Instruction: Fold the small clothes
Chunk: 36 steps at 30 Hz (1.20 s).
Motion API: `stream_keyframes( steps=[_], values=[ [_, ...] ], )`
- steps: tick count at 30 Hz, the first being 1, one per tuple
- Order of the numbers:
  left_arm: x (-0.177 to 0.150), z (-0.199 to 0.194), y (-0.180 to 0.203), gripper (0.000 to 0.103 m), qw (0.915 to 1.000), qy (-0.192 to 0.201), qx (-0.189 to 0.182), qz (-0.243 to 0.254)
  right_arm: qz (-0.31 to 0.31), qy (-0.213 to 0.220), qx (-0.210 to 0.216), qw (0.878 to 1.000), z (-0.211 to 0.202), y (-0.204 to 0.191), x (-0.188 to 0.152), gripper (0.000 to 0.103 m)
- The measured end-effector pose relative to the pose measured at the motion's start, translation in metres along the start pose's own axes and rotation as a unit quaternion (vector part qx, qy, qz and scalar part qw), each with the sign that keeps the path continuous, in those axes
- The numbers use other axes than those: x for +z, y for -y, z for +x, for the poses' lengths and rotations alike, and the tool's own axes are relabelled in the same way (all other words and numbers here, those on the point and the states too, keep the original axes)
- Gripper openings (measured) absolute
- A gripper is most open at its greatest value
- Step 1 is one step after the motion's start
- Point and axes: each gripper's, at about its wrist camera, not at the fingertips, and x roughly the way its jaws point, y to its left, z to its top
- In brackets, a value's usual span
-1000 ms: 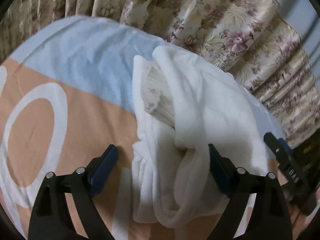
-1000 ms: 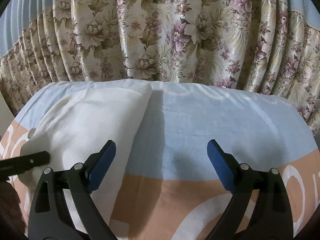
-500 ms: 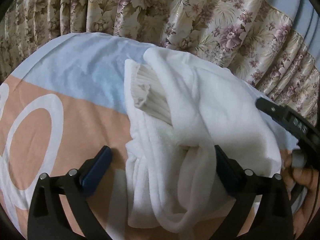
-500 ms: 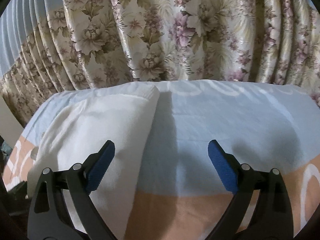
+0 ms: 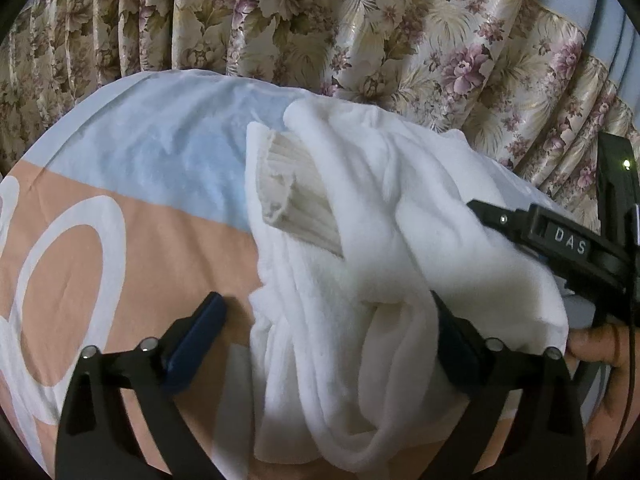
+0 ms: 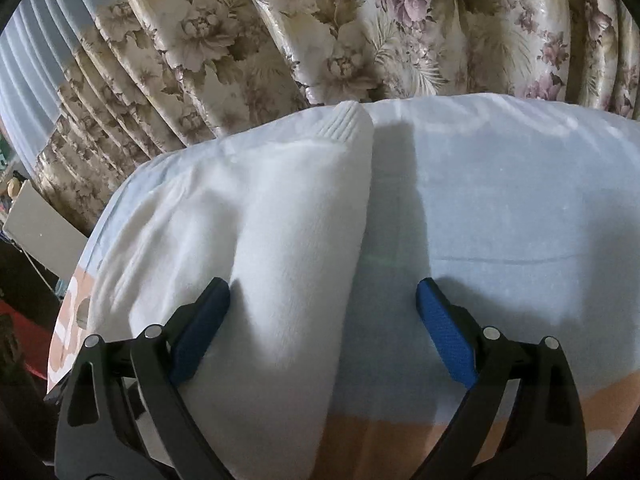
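One fluffy white sweater point(image 5: 360, 264), ribbed cuff point(image 5: 288, 196) outward.

Left gripper point(image 5: 326, 338) jaws wide, closing, right gripper point(image 6: 322, 322) jaws spread, both angled down

Place: a bedroom in a home.
Bed point(image 5: 132, 240): a soft, padded surface fills the lower part of both views, giving under the things on it.
Bedsheet point(image 6: 500, 208): pale blue at the far end, peach nearer, with large white ring shapes printed on the peach part.
Curtains point(image 5: 360, 28): long pleated drapes with cream and mauve flowers hang close behind the bed's far edge.
Upper band point(image 6: 36, 60): plain pale blue pleats above the flowered cloth.
Laundry: a white knitted garment point(image 5: 360, 240) with ribbed cuff lies on the sheet.
Light: dim, indoor.
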Motion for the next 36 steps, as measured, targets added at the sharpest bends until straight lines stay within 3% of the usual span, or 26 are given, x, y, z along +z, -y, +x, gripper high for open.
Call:
stream_keyframes(
  steps=[1,2,4,10,16,24,29,36],
  values=[
    [0.001,0.0,0.0,0.089,1.0,0.002,-0.001,-0.001,-0.003,-0.003,0.001,1.0,-0.001,-0.001,0.0,0.085],
    [0.003,0.001,0.0,0.087,1.0,0.006,-0.002,-0.005,-0.008,-0.006,0.01,1.0,-0.002,-0.005,0.0,0.071],
    [0.004,0.001,0.002,0.072,0.9999,0.009,-0.009,-0.006,-0.019,-0.006,0.023,1.0,-0.004,-0.014,-0.002,0.053],
    [0.005,0.0,0.006,0.046,0.9994,0.017,-0.027,-0.012,-0.058,0.018,-0.004,0.998,-0.01,-0.035,-0.009,0.034],
    [0.006,-0.004,0.012,0.039,0.9996,0.017,-0.019,-0.011,-0.083,0.037,-0.026,0.996,-0.015,-0.042,-0.01,0.03],
    [0.003,-0.017,0.043,0.036,0.9997,0.019,-0.011,0.012,-0.133,0.062,-0.066,0.987,-0.038,-0.052,-0.008,0.029],
    [-0.006,-0.029,0.101,0.036,0.9988,0.022,-0.028,0.034,-0.13,0.083,-0.087,0.984,-0.075,-0.029,-0.009,0.029],
    [-0.033,-0.031,0.211,0.036,0.9957,0.005,-0.067,0.063,-0.123,0.099,-0.137,0.978,-0.151,0.051,-0.023,0.029]
  ],
)
